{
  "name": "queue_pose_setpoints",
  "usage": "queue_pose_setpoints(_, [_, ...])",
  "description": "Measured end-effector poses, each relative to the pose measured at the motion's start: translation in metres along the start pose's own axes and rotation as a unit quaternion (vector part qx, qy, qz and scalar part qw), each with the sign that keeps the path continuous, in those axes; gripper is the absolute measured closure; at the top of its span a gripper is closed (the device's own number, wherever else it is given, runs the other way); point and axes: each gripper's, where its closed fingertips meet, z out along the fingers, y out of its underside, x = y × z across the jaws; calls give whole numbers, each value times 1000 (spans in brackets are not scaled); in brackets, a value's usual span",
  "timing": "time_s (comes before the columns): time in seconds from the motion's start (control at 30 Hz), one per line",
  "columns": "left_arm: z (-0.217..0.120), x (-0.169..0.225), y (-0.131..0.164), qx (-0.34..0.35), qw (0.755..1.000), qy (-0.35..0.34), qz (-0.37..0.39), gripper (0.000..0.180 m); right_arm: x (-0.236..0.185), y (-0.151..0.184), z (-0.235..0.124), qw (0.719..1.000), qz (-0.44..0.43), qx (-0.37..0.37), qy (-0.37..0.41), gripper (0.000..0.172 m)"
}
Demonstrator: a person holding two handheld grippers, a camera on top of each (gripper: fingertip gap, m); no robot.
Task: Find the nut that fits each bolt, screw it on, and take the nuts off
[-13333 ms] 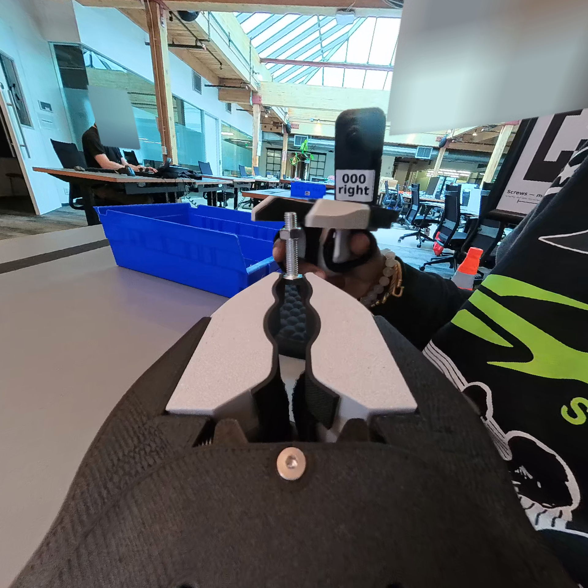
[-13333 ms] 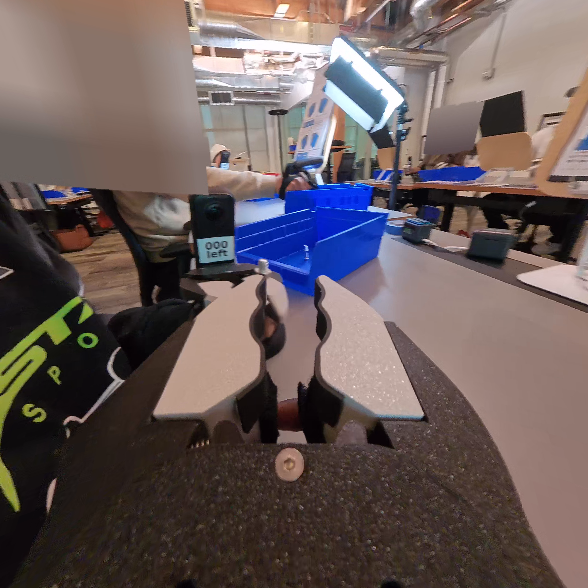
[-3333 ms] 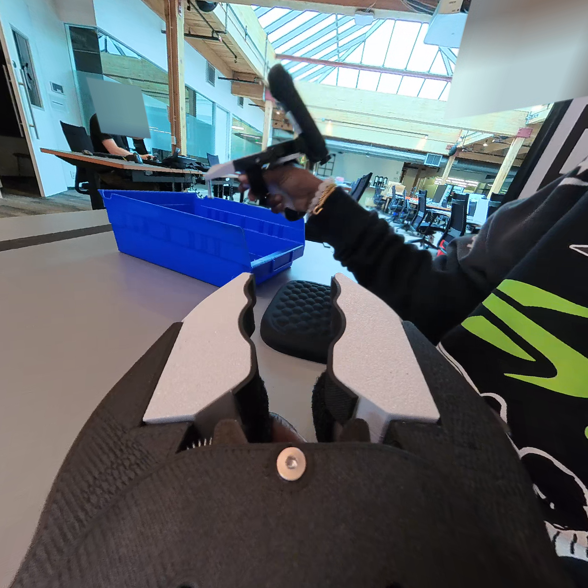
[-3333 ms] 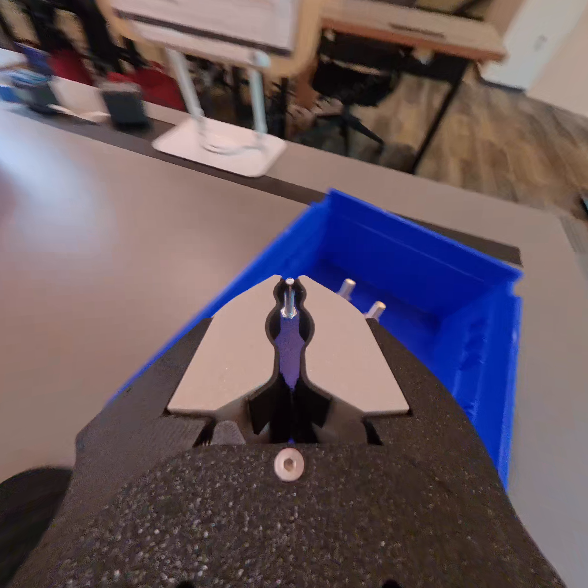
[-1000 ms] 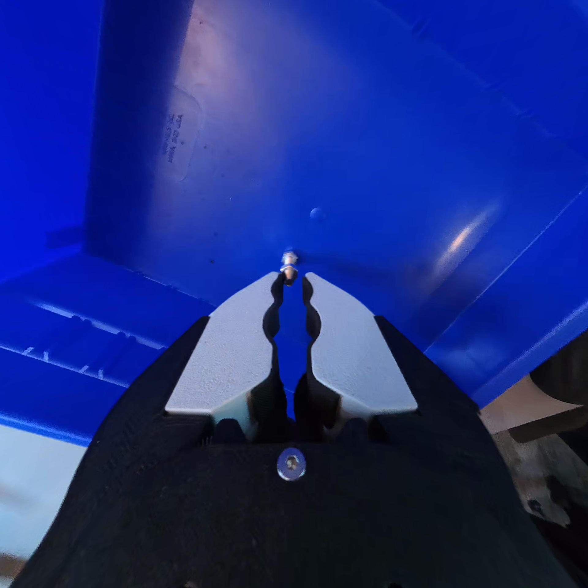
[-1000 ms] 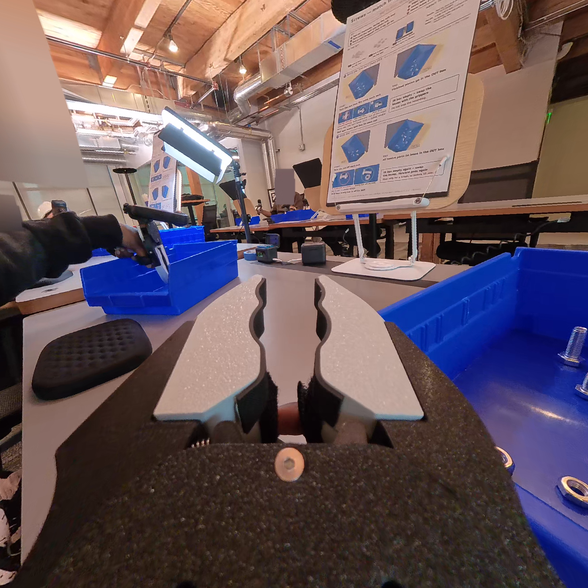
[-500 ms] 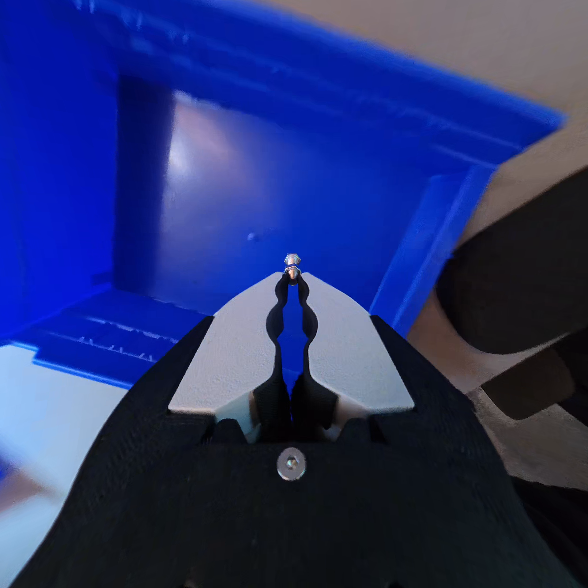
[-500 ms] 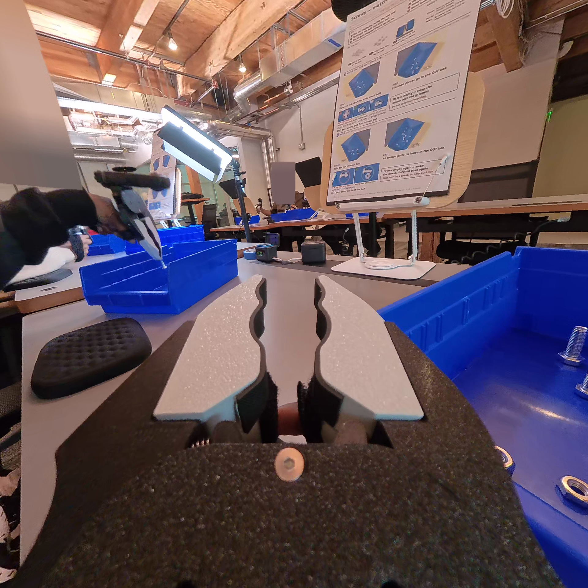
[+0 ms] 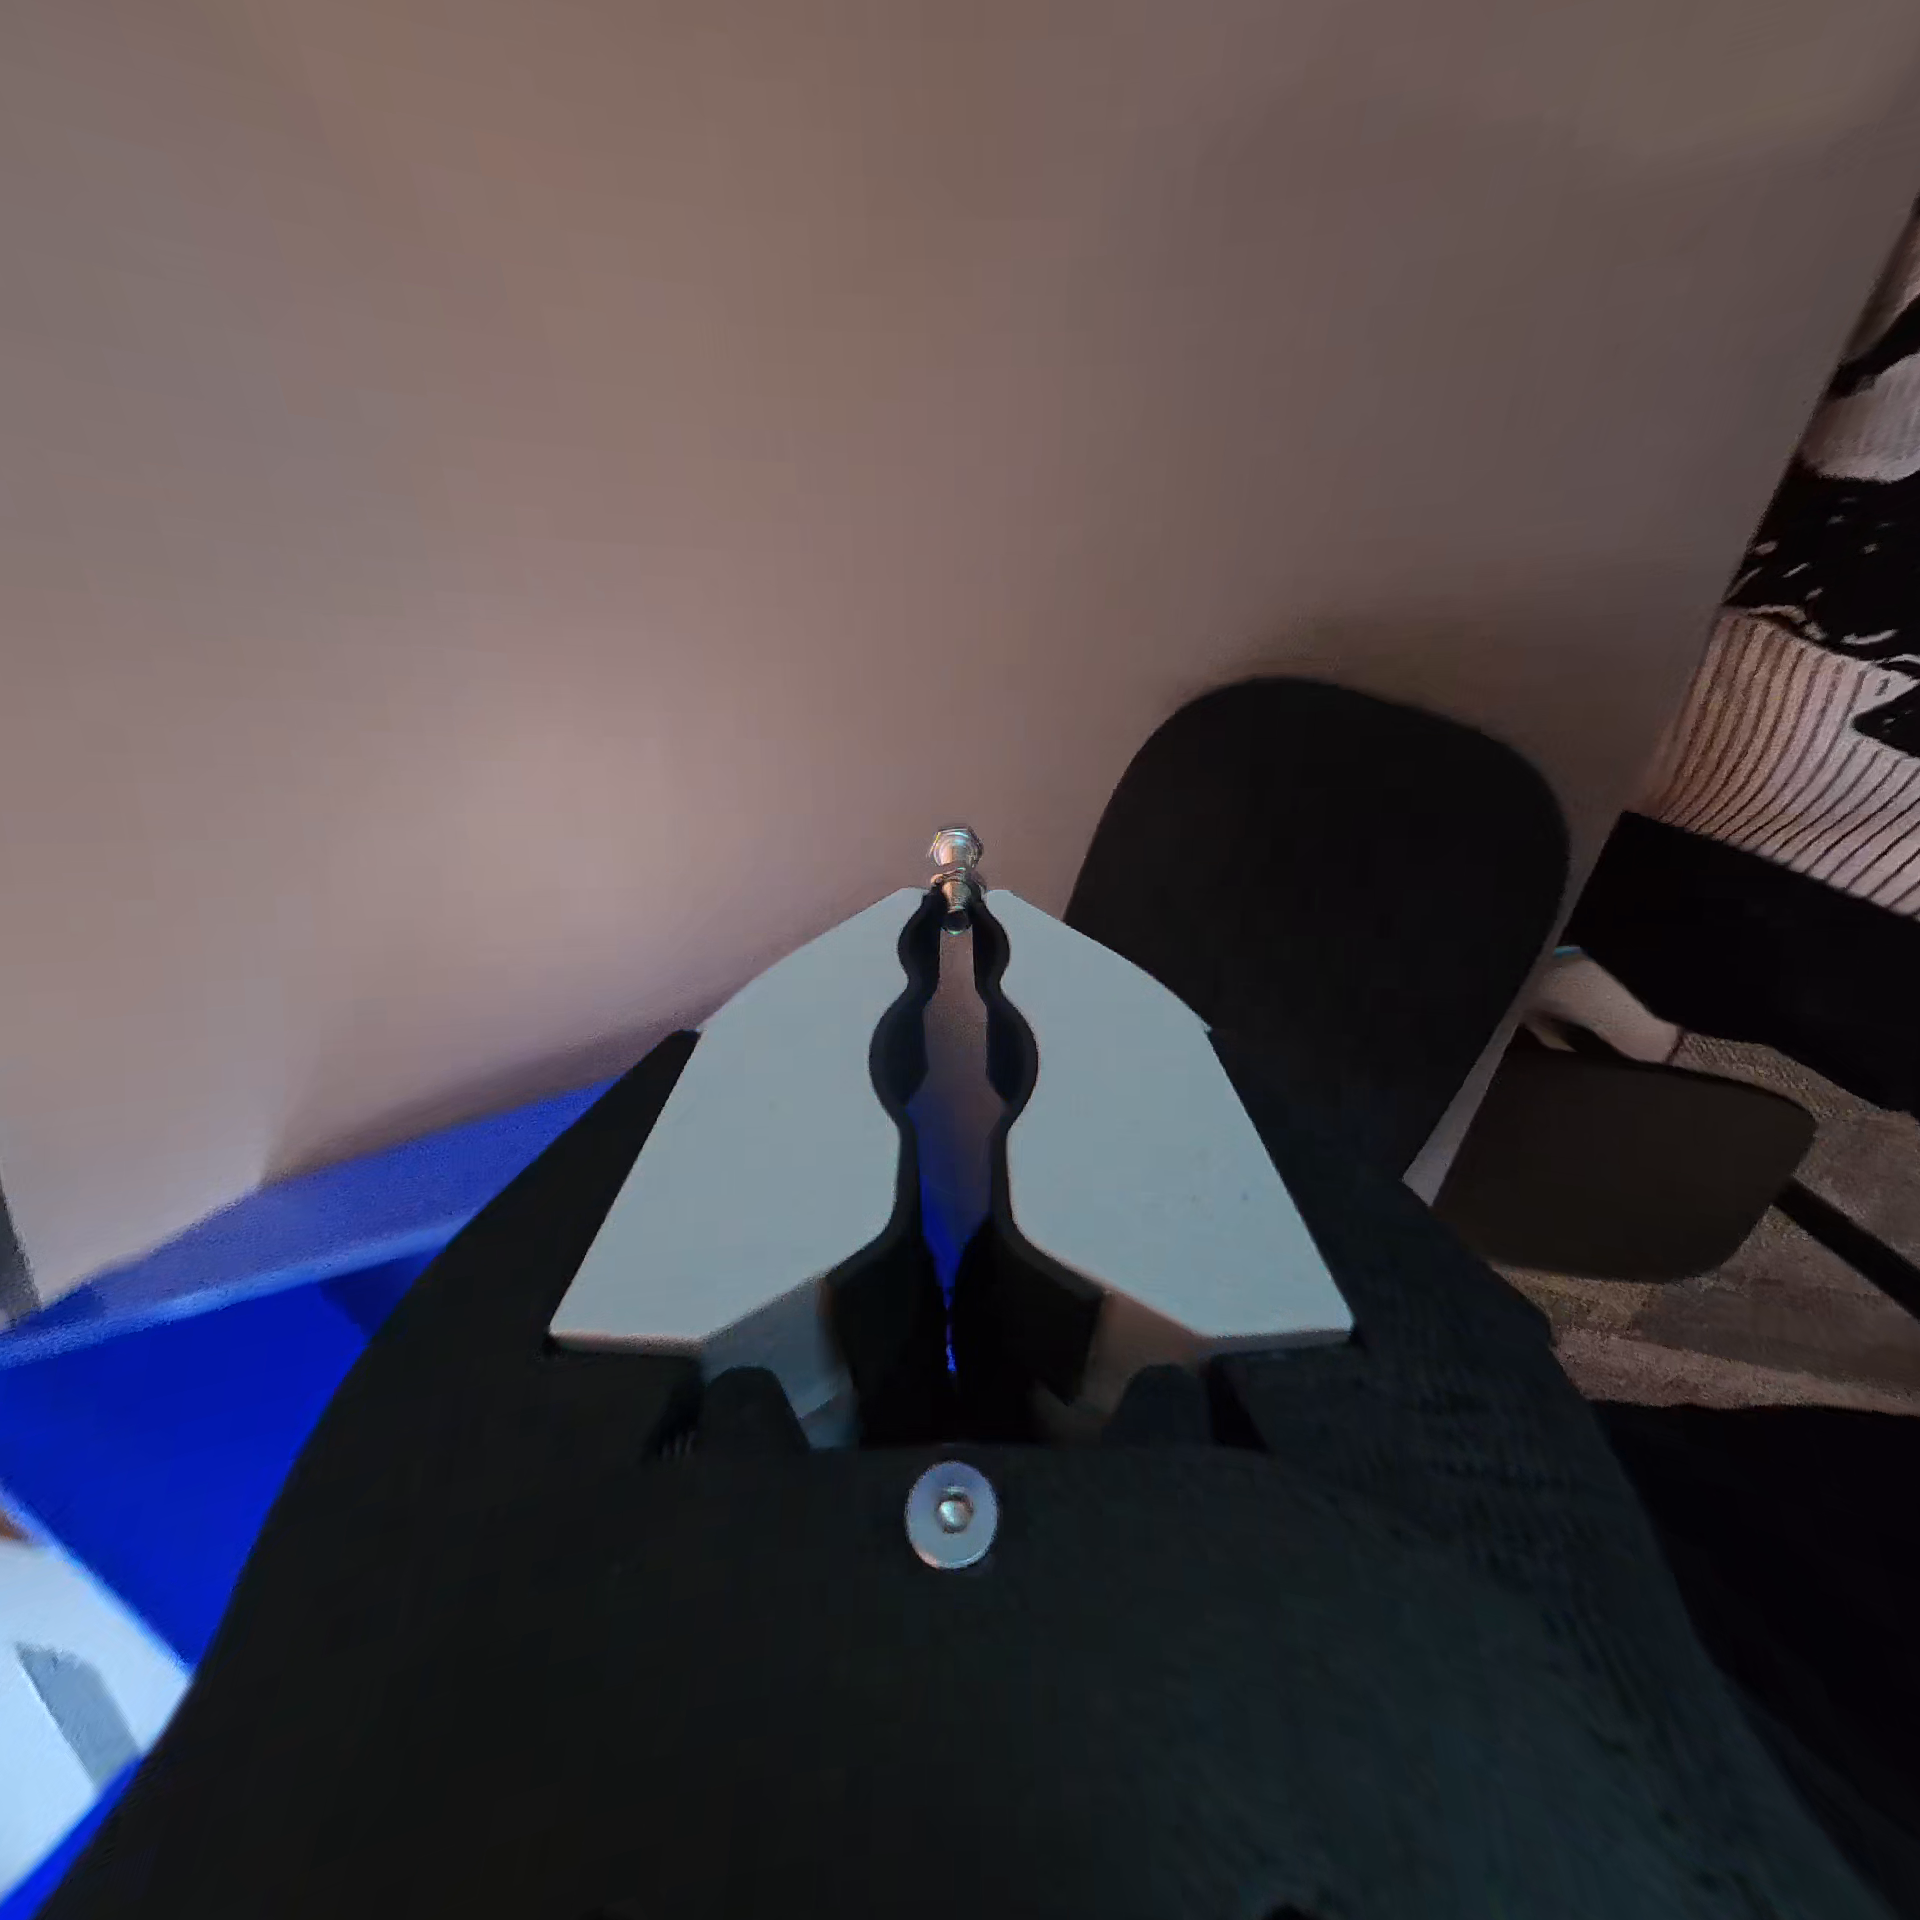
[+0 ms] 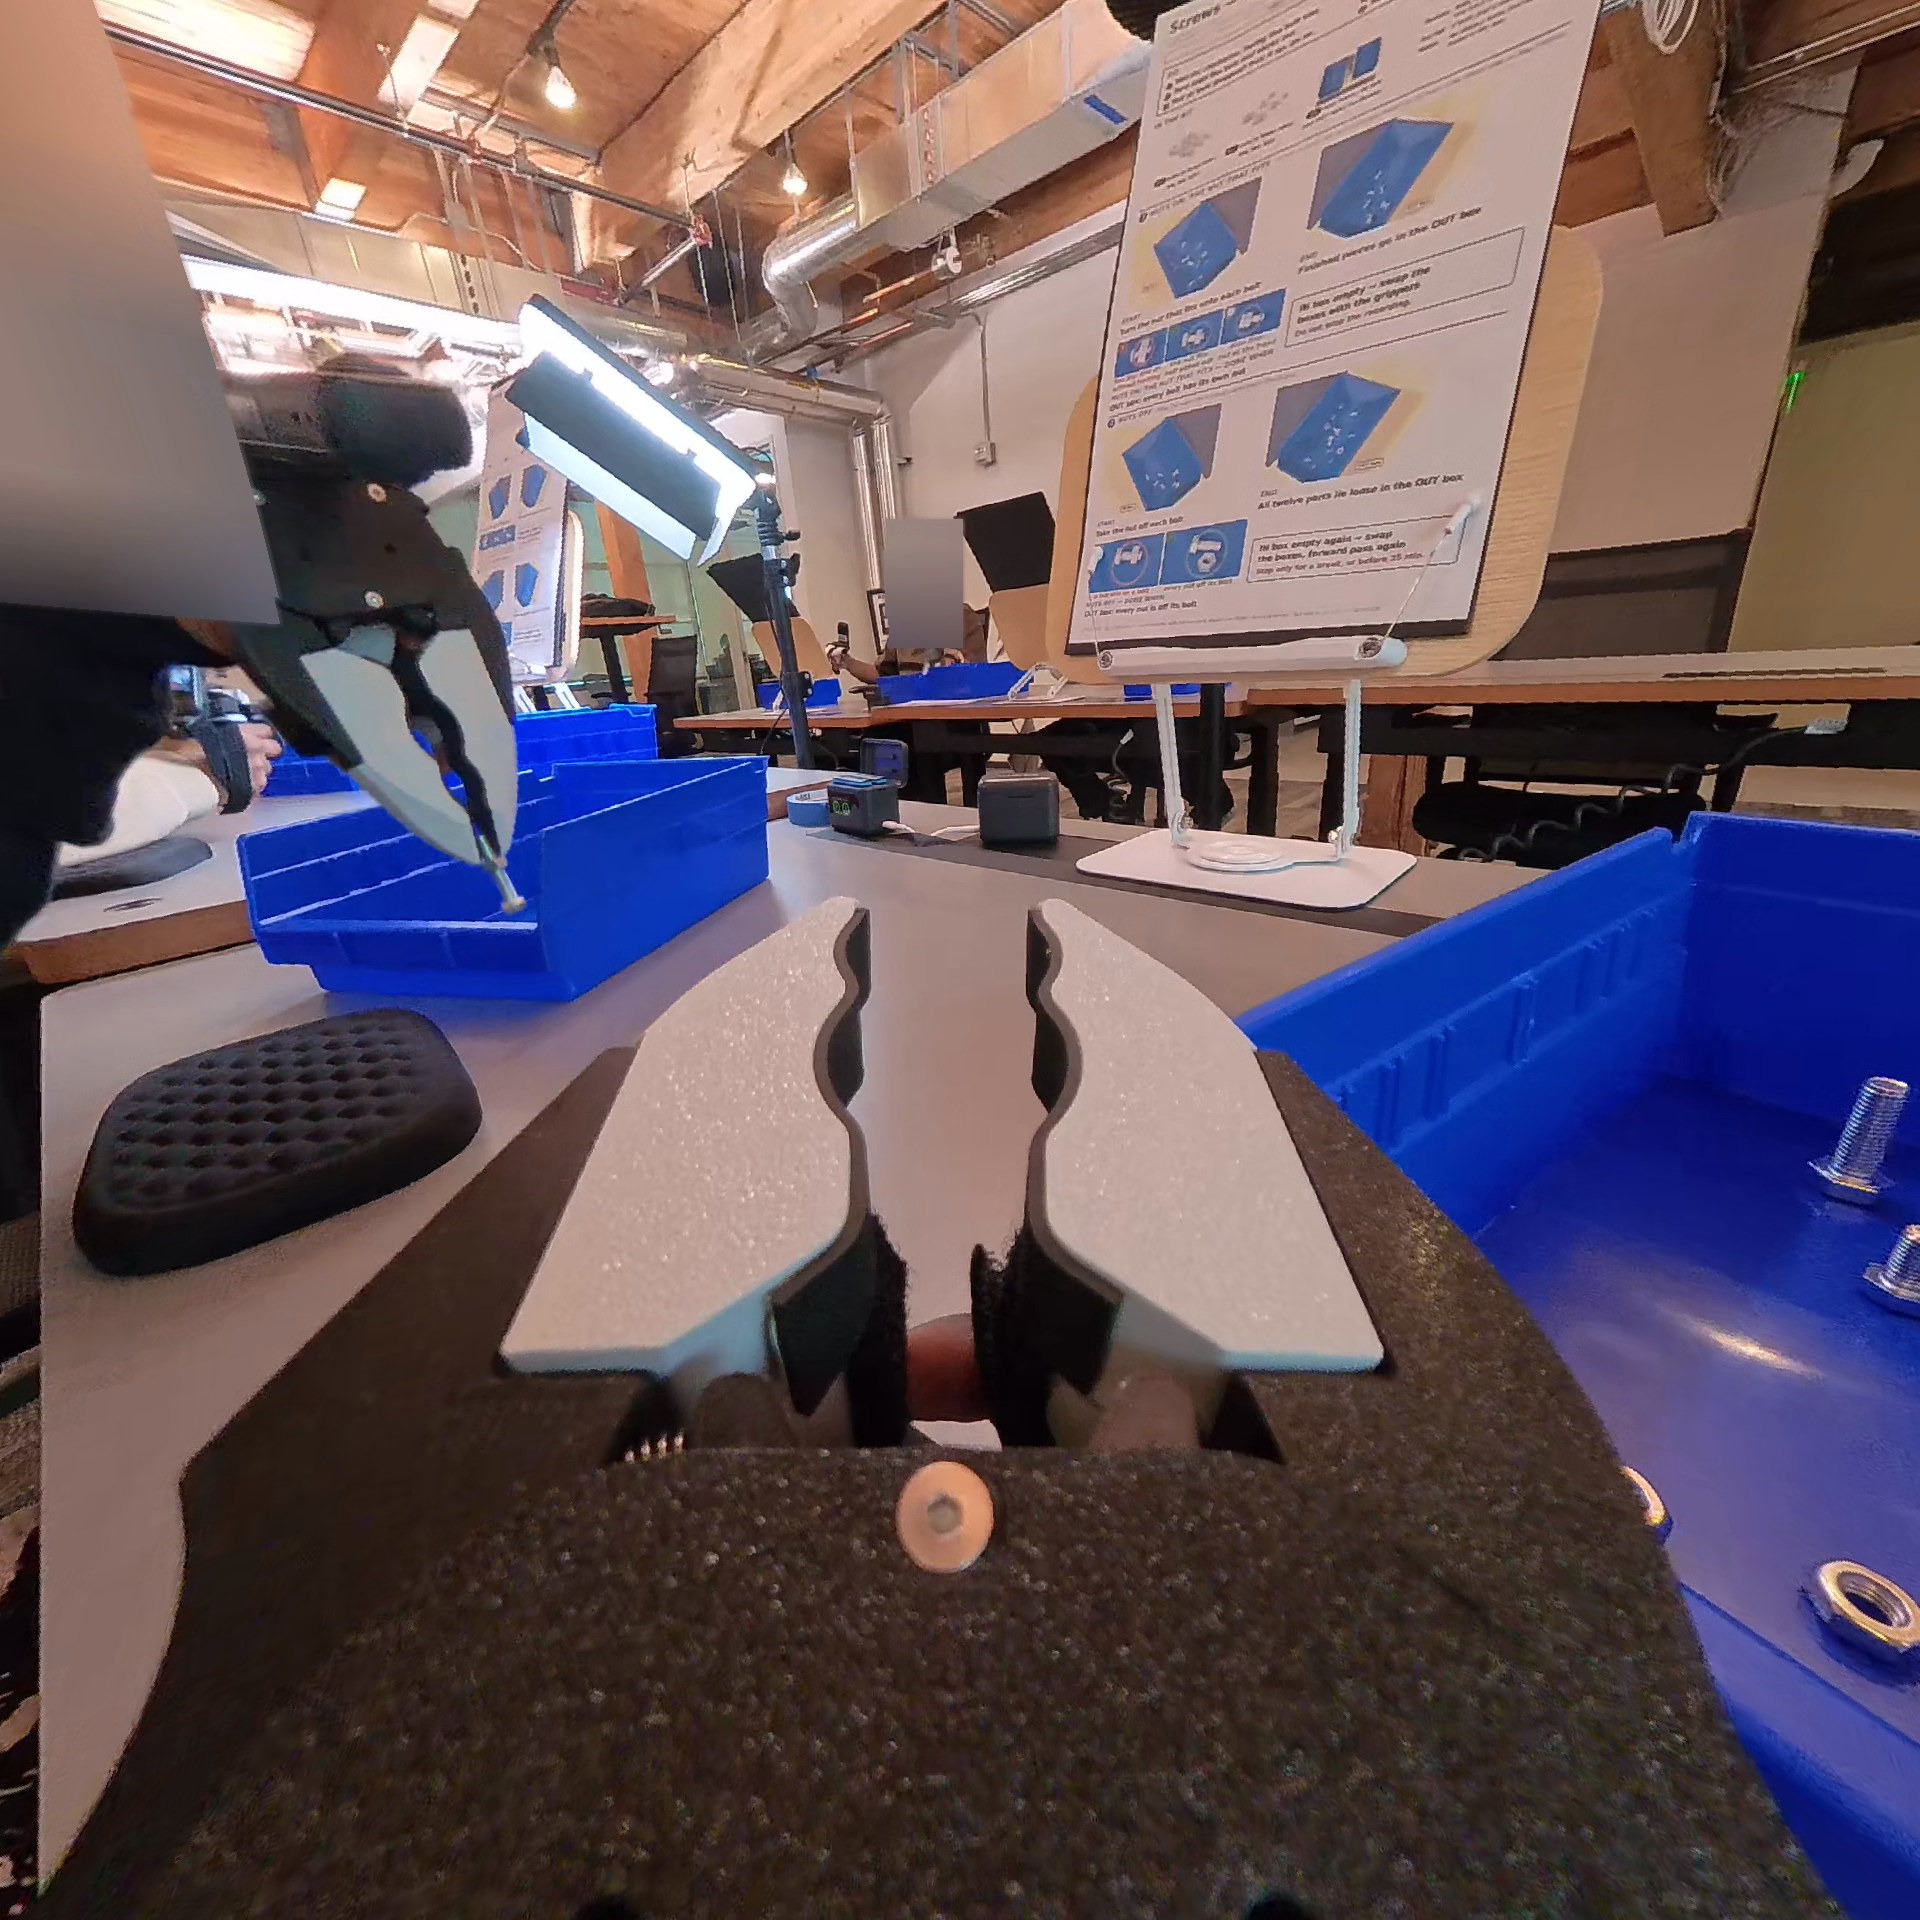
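Left gripper (image 9: 956, 902) is gripping a small bolt (image 9: 957, 871).
Its fingertips are pinching the shank, head sticking out beyond them; right gripper (image 10: 945, 940) is standing open, holding nothing.

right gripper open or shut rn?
Open. In the right wrist view the right gripper shows bare table between its two fingers, with nothing in the gap.

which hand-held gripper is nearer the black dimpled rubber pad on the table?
Left. The left hand-held gripper, pinching a small silver bolt, hangs just above and beside the black dimpled rubber pad. The right hand-held gripper sits open, farther off to the pad's right.
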Motion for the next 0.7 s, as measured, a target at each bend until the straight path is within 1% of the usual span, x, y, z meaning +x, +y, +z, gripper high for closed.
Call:
queue_pose_setpoints(0.03, [8,8,-10,1,1000,11,14,174,0,0,0,1000,0,-1,0,143])
queue_pose_setpoints(0.2, [44,39,-48,-8,996,59,71,174,-1,1,0,1000,-3,-2,-1,143])
queue_pose_setpoints(0.37, [67,54,-71,-25,992,77,99,174,-1,2,1,1000,-1,-5,-3,143])
queue_pose_setpoints(0.57, [80,64,-82,-28,989,99,108,174,-1,1,1,1000,-1,-3,-4,143])
queue_pose_setpoints(0.7, [86,66,-81,-34,988,108,105,174,-1,2,1,1000,0,-4,-5,143])
